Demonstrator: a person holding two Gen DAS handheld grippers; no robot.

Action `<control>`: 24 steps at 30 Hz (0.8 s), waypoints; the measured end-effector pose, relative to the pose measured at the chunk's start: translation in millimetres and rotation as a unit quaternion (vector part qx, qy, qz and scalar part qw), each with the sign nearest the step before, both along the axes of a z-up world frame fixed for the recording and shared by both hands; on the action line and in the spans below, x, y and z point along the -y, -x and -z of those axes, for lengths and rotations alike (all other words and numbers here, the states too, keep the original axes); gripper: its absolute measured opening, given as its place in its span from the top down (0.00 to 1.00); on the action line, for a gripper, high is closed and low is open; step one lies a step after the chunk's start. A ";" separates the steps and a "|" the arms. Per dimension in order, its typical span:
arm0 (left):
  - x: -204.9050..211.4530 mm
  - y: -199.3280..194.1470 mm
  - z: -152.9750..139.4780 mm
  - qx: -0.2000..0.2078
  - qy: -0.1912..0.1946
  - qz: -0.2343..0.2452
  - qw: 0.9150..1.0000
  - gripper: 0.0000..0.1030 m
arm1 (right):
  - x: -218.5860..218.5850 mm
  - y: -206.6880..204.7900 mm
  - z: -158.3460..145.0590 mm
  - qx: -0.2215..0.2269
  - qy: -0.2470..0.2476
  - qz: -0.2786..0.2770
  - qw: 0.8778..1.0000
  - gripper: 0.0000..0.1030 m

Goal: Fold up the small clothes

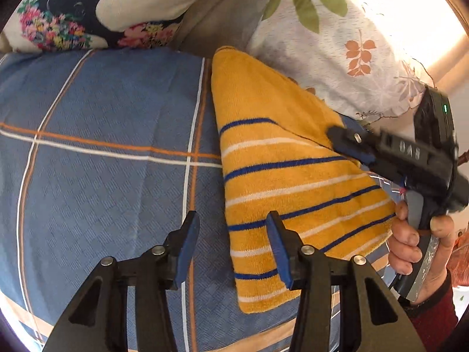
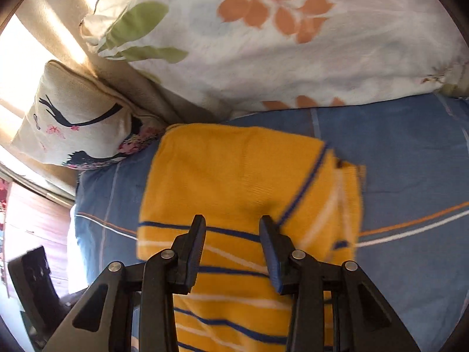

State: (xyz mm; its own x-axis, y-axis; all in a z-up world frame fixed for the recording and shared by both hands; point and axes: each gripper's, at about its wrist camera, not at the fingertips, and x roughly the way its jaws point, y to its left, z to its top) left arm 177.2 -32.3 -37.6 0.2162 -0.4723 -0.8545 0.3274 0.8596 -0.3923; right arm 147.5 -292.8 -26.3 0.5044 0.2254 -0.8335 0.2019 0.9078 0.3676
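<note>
A yellow garment point(image 1: 281, 170) with blue and white stripes lies folded on the blue checked bedsheet point(image 1: 102, 146). My left gripper point(image 1: 231, 231) is open and empty, hovering over the garment's left edge, one finger over the sheet and one over the cloth. My right gripper point(image 1: 348, 146) shows in the left wrist view, low over the garment's right side. In the right wrist view the right gripper point(image 2: 231, 231) is open and empty just above the garment point(image 2: 234, 176), which has a folded flap at its right side.
A leaf-print pillow point(image 1: 337, 38) lies against the garment's far side. A cushion with a black bird print point(image 1: 88, 14) sits at the head of the bed. The sheet point(image 2: 410, 176) spreads wide on both sides.
</note>
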 end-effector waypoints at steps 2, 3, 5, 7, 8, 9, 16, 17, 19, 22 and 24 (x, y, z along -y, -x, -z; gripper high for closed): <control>3.3 -2.5 0.5 0.003 -0.001 0.006 1.000 0.53 | 15.7 16.6 8.2 -0.019 0.015 0.011 1.000 0.60; 6.6 -5.0 2.3 0.001 -0.004 0.007 1.000 0.53 | 22.6 25.2 13.5 -0.026 0.018 0.019 0.999 0.60; 11.8 -9.9 5.9 -0.006 -0.003 0.006 1.000 0.52 | 31.9 41.4 19.2 -0.042 0.058 0.051 0.996 0.53; 17.1 -11.4 4.1 -0.003 -0.001 0.008 1.000 0.52 | 41.2 56.4 19.9 -0.032 0.058 0.075 0.995 0.42; 21.6 -15.0 5.0 0.001 0.000 0.009 1.000 0.51 | 45.8 62.2 20.4 -0.026 0.038 0.083 0.996 0.42; 21.4 -15.1 4.9 0.003 0.002 0.010 1.000 0.47 | 49.9 65.8 21.1 -0.020 0.012 0.086 0.996 0.42; 42.4 -44.9 41.4 -0.066 0.061 0.014 0.996 0.21 | 65.4 31.2 51.2 -0.034 -0.094 0.077 0.992 0.33; 45.3 -48.0 50.1 -0.100 0.080 0.017 0.992 0.21 | 66.8 29.2 55.0 -0.026 -0.106 0.086 0.990 0.33; 49.8 -45.2 44.0 -0.096 0.083 0.025 0.992 0.34 | 65.8 29.4 55.7 -0.027 -0.138 0.090 0.986 0.54; 47.7 -39.2 22.1 -0.064 0.071 0.041 0.995 0.55 | 56.0 30.5 44.6 -0.005 -0.186 0.072 0.980 0.68; 40.0 -38.3 7.4 -0.054 0.078 0.037 0.995 0.57 | 47.3 29.3 31.9 0.011 -0.199 0.048 0.979 0.69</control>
